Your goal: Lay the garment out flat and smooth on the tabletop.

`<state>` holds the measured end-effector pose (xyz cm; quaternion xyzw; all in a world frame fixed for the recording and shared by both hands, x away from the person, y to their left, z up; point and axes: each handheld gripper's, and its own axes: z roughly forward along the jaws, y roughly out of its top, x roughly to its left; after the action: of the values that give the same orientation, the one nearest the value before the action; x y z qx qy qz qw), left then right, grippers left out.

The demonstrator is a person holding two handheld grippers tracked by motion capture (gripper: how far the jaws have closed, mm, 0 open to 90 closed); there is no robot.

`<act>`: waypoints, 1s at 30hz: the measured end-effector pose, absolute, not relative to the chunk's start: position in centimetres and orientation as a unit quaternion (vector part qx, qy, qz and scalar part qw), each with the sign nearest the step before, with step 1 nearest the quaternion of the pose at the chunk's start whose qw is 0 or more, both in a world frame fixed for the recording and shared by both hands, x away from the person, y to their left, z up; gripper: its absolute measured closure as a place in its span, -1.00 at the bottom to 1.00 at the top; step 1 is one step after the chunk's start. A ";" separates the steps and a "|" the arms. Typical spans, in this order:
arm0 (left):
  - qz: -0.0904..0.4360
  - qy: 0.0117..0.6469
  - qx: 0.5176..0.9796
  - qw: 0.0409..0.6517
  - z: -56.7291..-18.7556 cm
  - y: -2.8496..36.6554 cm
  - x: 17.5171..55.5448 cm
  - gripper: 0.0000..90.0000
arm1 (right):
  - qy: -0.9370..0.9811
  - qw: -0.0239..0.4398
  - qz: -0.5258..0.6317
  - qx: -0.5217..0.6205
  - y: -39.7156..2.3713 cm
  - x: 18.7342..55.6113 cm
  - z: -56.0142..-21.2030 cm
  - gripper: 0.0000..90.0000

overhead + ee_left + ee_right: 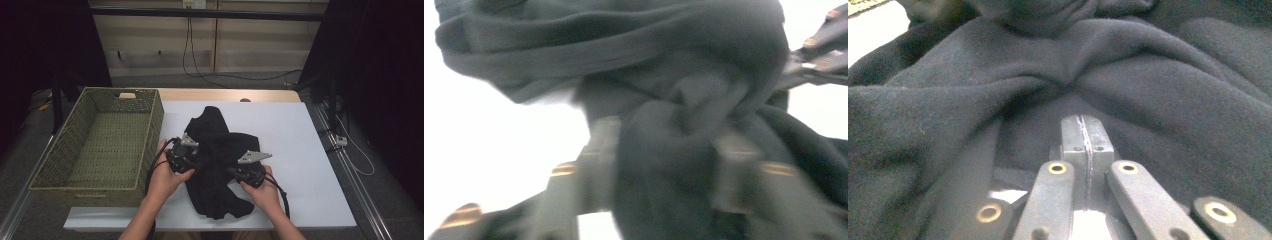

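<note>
We have the crumpled black fleece garment (220, 165) on the white bench (300, 150), beside the green woven basket (100, 145). Our left tool (664, 165) clamps a fold; our right tool (1083, 135) looks pinched flat against cloth. Next, probably, we lift together toward the basket.

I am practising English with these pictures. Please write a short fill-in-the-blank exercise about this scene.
1. The black garment lies on the ___ board.
2. The woven basket stands at the board's ___ side in the high view.
3. The right gripper has its jaws ___.
4. The left gripper has ___ between its jaws.

Missing words: white; left; shut; cloth
</note>
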<state>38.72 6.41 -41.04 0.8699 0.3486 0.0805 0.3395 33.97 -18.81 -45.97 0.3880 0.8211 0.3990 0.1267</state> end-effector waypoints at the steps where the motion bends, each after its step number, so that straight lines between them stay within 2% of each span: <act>1: 0.074 0.357 0.866 0.342 -41.1 6.6 38.9 0.73 | 0.823 0.123 0.397 0.387 -19.0 34.0 -45.9 1.00; 2: 0.078 0.373 0.856 0.350 -41.2 7.0 39.0 0.83 | 0.824 0.123 0.395 0.387 -19.1 34.0 -45.9 1.00; 4: 0.076 0.388 0.851 0.344 -41.6 7.5 39.5 0.89 | 0.827 0.125 0.387 0.388 -19.6 34.0 -45.7 1.00; 9: 0.064 0.418 0.839 0.343 -42.6 8.1 40.2 0.90 | 0.823 0.147 0.369 0.406 -21.6 34.2 -45.4 1.00; 15: 0.062 0.434 0.834 0.335 -43.3 8.4 40.9 0.90 | 0.803 0.193 0.347 0.445 -25.9 34.5 -45.1 1.00; 18: 0.057 0.436 0.833 0.336 -43.7 8.4 41.2 0.90 | 0.790 0.196 0.357 0.458 -27.2 34.6 -45.0 1.00; 21: 0.054 0.440 0.831 0.337 -43.7 8.4 41.3 0.90 | 0.792 0.183 0.389 0.434 -26.6 34.2 -44.5 1.00; 22: 0.055 0.439 0.831 0.337 -43.6 8.3 41.2 0.90 | 0.791 0.175 0.401 0.427 -26.2 34.0 -44.3 0.91; 23: 0.056 0.438 0.832 0.336 -43.6 8.3 41.2 0.90 | 0.791 0.169 0.408 0.424 -25.6 34.0 -44.2 0.74; 25: 0.057 0.439 0.831 0.336 -43.6 8.3 41.2 0.90 | 0.798 0.166 0.411 0.407 -24.4 33.8 -43.9 0.69; 27: 0.055 0.439 0.830 0.339 -43.7 8.3 41.2 0.90 | 0.802 0.159 0.417 0.397 -23.4 33.6 -43.8 0.49; 30: 0.050 0.442 0.828 0.342 -43.7 8.4 41.3 0.90 | 0.810 0.123 0.433 0.375 -21.7 33.2 -43.8 0.27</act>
<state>41.27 8.37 -43.70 0.8279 0.4416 0.0501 0.3421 33.21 -21.67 -43.78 0.3754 0.8103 0.4327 0.1234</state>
